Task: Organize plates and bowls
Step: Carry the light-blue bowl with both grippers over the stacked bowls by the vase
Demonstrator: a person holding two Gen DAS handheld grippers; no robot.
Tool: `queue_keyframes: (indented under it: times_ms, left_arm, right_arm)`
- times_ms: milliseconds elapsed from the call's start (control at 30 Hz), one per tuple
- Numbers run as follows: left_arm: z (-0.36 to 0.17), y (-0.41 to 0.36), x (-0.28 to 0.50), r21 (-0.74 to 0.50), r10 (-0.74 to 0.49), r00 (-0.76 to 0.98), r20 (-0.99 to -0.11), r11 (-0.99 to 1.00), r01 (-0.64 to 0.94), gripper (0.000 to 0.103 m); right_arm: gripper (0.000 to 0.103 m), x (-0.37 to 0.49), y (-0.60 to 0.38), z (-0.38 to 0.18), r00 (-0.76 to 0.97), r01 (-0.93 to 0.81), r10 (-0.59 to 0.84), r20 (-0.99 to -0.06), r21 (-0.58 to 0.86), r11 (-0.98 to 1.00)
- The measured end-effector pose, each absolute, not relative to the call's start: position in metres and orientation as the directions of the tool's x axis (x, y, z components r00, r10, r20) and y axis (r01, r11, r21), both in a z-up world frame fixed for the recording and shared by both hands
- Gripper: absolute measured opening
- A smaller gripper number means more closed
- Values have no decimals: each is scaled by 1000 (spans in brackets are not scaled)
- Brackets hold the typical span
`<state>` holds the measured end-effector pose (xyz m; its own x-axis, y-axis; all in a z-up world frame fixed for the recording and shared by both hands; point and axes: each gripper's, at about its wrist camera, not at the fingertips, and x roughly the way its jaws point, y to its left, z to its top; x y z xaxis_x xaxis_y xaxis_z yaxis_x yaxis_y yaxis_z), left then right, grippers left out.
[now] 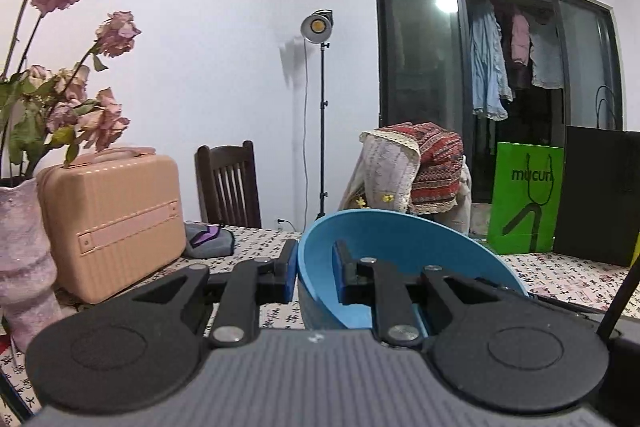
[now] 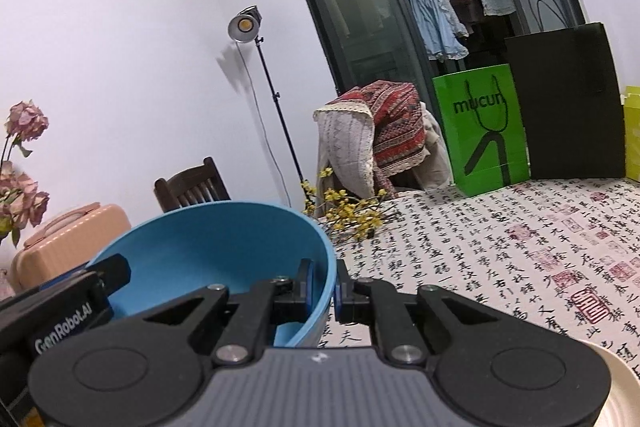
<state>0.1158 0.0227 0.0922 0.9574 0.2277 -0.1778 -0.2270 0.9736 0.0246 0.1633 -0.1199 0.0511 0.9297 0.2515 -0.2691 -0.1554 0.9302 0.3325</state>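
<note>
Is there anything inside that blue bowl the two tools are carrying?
No food shows inside the blue bowl. One finger of the left tool and one of the right tool reach in over opposite rims. The bowl's bottom is hidden behind the tools.

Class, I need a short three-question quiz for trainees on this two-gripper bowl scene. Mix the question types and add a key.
1. True or false: both grippers clamp the blue bowl.
2. Which bag stands beside the black bag? A red, B green, C white.
3. Fill in: the left gripper pinches the bowl's ____.

Key: 1 true; the right gripper grips the opposite side. 2 B, the green bag. 3 rim.
</note>
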Motion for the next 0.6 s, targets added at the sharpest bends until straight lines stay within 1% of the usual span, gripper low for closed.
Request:
queue_keyframes:
  times_ms: [600]
  left_arm:
    - [91,55,97,20,318,931,-181,947,-320,18]
  right_arm:
    - [10,155,-77,51,901,-246,340,-270,328,912]
